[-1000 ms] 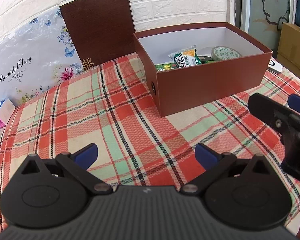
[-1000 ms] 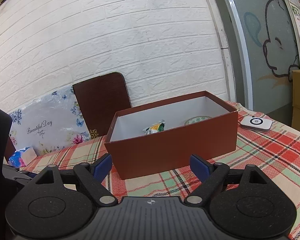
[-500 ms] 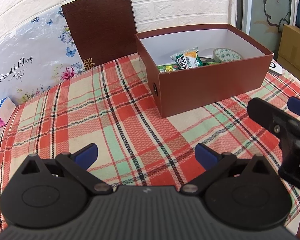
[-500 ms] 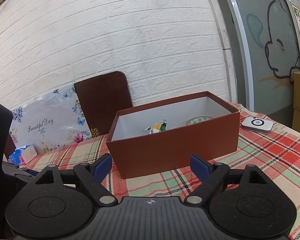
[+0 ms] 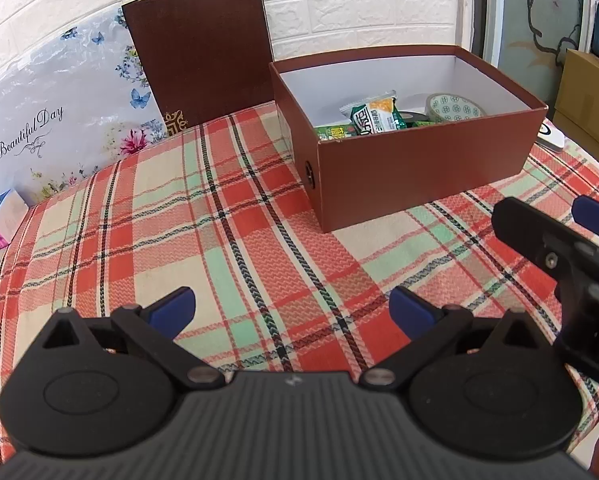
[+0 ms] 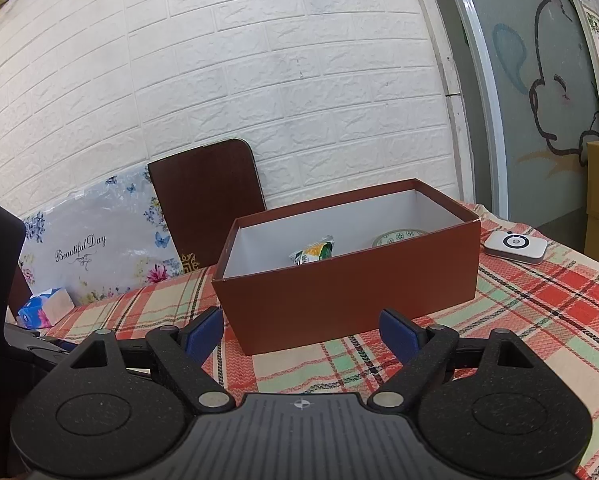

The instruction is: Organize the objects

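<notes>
Currently both the left gripper (image 5: 291, 310) and right gripper (image 6: 301, 330) hover with jaws spread wide and empty above the plaid tablecloth (image 5: 219, 240), facing the open brown box (image 5: 419, 168), which holds a green snack packet (image 5: 373, 118) and tape roll (image 5: 453, 108).

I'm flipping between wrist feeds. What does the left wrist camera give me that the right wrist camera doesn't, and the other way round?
Only the left wrist view looks down into the open brown cardboard box, showing the flat green packet by the front wall, and it catches the right gripper at its edge.

Only the right wrist view shows the whole white rounded device on the plaid tablecloth; the left view clips it.

Both show the box, green-and-yellow snack bag, patterned tape roll, brown lid leaning on the wall, and empty open jaws.
</notes>
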A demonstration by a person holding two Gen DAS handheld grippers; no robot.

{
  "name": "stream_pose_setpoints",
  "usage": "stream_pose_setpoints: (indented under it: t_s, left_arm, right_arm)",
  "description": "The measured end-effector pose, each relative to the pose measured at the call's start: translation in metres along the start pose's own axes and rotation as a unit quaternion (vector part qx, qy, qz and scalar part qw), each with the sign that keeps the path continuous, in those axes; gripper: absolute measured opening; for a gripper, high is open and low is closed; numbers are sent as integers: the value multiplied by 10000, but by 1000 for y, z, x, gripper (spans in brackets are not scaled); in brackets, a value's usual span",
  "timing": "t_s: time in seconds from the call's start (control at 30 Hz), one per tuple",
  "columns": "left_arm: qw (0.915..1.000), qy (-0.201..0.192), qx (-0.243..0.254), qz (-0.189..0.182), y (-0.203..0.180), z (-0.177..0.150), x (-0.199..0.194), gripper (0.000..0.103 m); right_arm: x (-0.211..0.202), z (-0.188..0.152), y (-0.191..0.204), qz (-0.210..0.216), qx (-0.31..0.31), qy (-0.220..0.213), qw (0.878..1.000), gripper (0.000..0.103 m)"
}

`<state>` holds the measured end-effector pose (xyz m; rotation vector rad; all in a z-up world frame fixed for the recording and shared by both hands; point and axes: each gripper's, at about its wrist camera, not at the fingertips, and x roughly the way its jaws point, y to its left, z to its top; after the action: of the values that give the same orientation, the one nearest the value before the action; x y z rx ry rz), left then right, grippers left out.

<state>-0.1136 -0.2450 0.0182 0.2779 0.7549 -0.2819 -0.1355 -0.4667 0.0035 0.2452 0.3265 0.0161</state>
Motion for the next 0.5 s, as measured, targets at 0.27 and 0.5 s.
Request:
stream_pose_setpoints:
  t_s: [0.27, 0.5]
  left_arm:
    - [10000, 2, -4, 0, 1, 0, 0, 103]
    - [10000, 15, -8, -10, 1, 0, 0, 103]
  right_arm:
    - [0, 0, 1, -2, 1, 1, 10000, 86]
    - [0, 0, 1, -6, 2, 4, 10000, 86]
